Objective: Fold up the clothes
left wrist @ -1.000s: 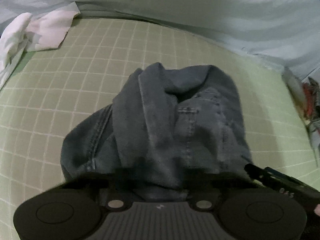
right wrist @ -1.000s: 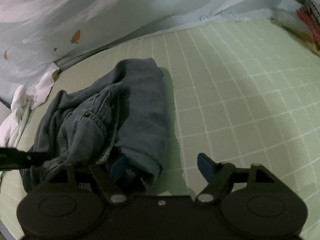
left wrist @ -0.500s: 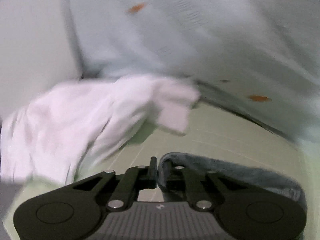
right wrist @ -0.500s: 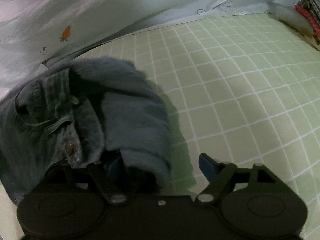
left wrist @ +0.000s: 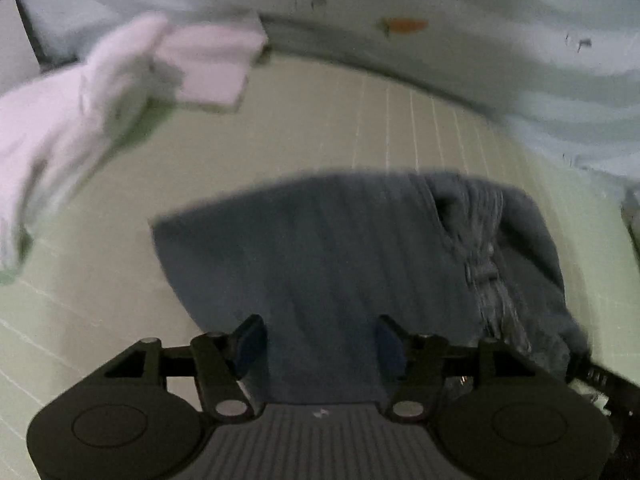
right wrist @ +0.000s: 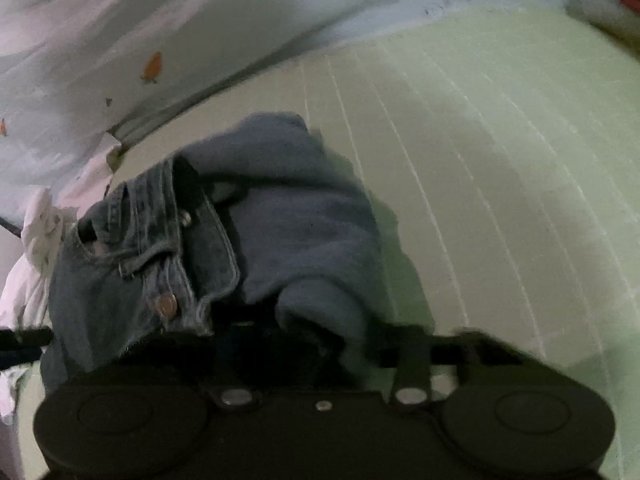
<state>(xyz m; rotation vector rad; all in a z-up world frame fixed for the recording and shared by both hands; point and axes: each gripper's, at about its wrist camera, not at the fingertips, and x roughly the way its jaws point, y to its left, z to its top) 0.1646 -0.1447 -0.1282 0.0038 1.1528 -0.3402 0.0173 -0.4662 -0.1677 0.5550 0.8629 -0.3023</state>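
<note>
The jeans (left wrist: 360,264) lie bunched near the bed's (right wrist: 500,160) back edge, the left gripper (left wrist: 318,338) wide open over them, holding nothing, the right gripper (right wrist: 320,344) too hidden to tell, so smoothing seems due.

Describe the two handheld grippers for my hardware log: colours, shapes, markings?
Both are matte black. The left gripper has a ribbed grey centre panel with a small white mark, two round embossed discs, silver pivot screws and blue-padded fingers. The right gripper shows the same discs and screws on a plain black body; its fingers are blurred and partly hidden.
</note>
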